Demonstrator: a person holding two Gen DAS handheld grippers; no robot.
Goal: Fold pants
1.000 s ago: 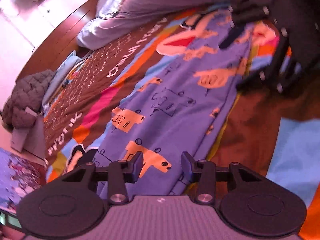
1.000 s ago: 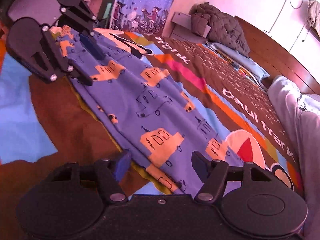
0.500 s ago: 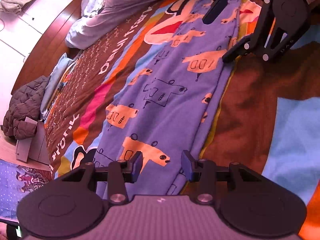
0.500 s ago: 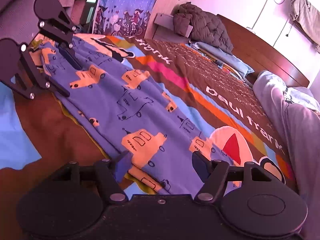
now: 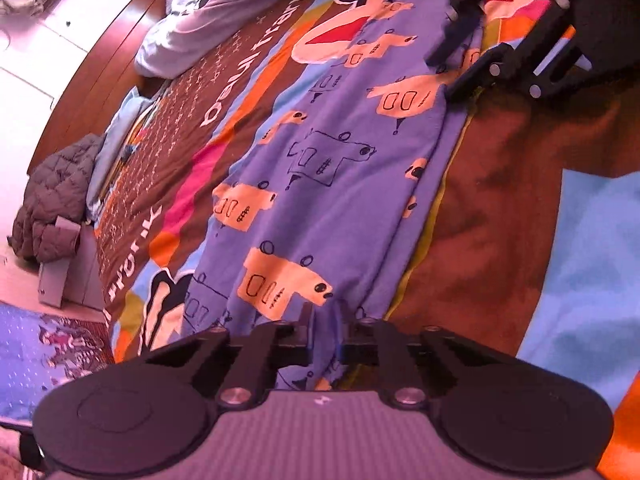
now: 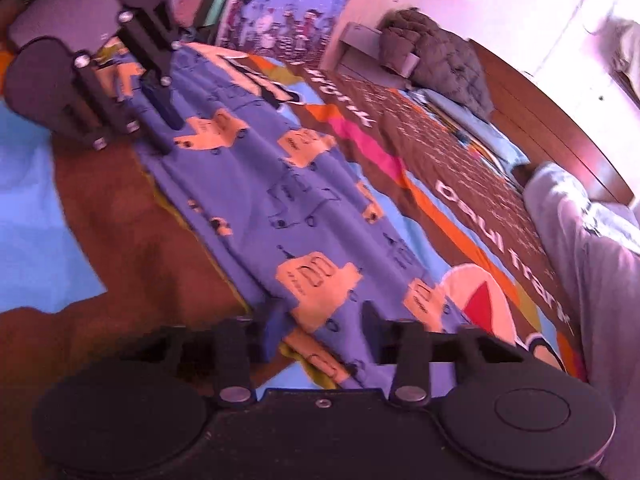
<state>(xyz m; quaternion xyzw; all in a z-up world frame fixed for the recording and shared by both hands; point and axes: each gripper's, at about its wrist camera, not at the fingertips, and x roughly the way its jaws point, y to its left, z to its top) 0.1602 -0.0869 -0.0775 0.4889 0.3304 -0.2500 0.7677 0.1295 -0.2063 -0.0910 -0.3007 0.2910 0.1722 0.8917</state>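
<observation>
The purple pants (image 5: 340, 184) with orange car prints lie stretched out lengthwise on the bedspread. My left gripper (image 5: 326, 332) is at the near end in the left wrist view. Its jaws are closing and pinch a raised ridge of the fabric. In the right wrist view the same gripper (image 6: 160, 120) sits at the far end of the pants (image 6: 280, 200). My right gripper (image 6: 320, 324) straddles the other end. Its jaws are closing, with the cloth lying between fingers that still stand apart. From the left wrist, the right gripper (image 5: 456, 64) shows at top right.
The bedspread (image 5: 500, 220) is brown, blue and orange with white lettering. Grey bedding (image 5: 224, 12) is heaped near the wooden headboard (image 5: 100, 80). A quilted jacket (image 5: 52, 200) rests on a low box beside the bed. A patterned blue cloth (image 6: 288, 4) hangs beyond the bed's end.
The left jaws have closed from well apart onto a fold of the pants. The right jaws have narrowed around the other end. Neither gripper has shifted much.
</observation>
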